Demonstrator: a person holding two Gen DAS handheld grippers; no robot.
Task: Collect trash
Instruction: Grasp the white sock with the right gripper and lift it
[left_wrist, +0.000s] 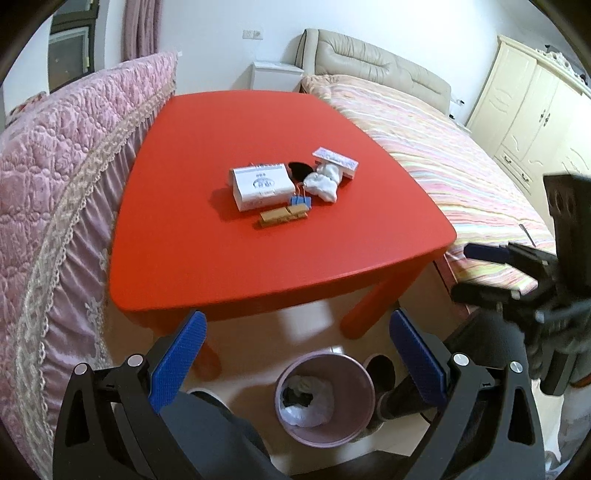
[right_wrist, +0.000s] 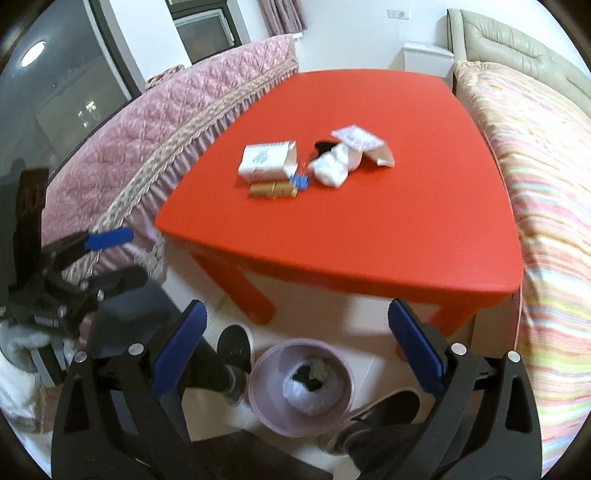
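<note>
The table (left_wrist: 221, 236) is red, smooth and a bit shiny, like painted wood or plastic. The white box (left_wrist: 260, 186) on it looks like cardboard. The white wad (left_wrist: 325, 182) looks like soft, crumpled paper. The bin (left_wrist: 325, 398) is smooth pink plastic with a thin crinkly bag inside. The pink cover (left_wrist: 55, 177) is bumpy quilted cloth with lace.

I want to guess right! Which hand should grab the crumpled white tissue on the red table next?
Probably the right gripper: both are open and empty, but the crumpled white tissue lies toward the right of the trash cluster on the red table, beside the striped bed.
</note>
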